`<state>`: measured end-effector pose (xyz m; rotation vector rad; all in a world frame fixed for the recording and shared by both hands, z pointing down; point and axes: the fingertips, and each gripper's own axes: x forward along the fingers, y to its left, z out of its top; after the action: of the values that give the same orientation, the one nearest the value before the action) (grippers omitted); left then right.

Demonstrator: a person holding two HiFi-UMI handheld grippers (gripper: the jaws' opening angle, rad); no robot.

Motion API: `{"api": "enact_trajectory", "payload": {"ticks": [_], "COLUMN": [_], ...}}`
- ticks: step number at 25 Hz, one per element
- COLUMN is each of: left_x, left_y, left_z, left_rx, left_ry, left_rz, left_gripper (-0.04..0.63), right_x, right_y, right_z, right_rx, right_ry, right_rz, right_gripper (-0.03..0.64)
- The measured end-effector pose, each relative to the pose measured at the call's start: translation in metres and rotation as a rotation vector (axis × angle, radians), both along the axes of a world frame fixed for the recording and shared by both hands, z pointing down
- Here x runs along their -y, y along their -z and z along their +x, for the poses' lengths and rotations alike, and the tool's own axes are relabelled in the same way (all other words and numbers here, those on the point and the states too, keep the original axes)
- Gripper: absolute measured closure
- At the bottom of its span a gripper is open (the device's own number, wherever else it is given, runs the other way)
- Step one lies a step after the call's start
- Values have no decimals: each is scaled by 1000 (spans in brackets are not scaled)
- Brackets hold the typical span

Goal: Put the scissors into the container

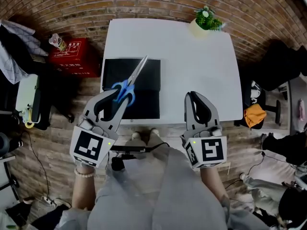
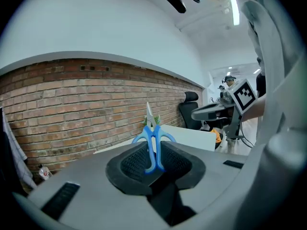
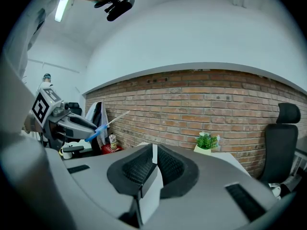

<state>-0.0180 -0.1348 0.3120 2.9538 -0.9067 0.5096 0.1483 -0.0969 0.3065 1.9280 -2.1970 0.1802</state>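
White table (image 1: 196, 71) with black container (image 1: 146, 95) near left, small potted plant (image 1: 205, 19) far right

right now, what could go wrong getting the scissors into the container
1. The left gripper pinches the scissors only at the blue handles, blades sticking far out, so they might pivot or slip.
2. The container sits at the near-left corner of the table; a missed drop could reach the floor.

left hand-held gripper (image 1: 120, 98) clamped, right (image 1: 195, 99) closed

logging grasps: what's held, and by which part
The left gripper holds the scissors by their blue handles; the right gripper holds nothing.
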Motion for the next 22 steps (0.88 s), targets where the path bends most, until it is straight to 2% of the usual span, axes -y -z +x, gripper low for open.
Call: {"api": "enact_trajectory", "payload": {"ticks": [10, 13, 19, 22], "left_x": [-6, -9, -20, -21], "left_y": [-79, -104, -148, -168], "left_z": [17, 16, 16, 11], "left_rx": [152, 219, 359, 430], "left_ry": [-165, -213, -368, -403], "left_rz": [-84, -98, -121, -143], "left_gripper": [498, 499, 499, 499], "right_x": [-15, -19, -24, -27], "right_y": [-10, -14, -22, -24], "right_z": [24, 29, 36, 40], "right_rx": [13, 17, 26, 35], "right_ry": [-75, -90, -111, -132], "right_rz": [-25, -33, -49, -58], "right_gripper": [558, 558, 558, 558]}}
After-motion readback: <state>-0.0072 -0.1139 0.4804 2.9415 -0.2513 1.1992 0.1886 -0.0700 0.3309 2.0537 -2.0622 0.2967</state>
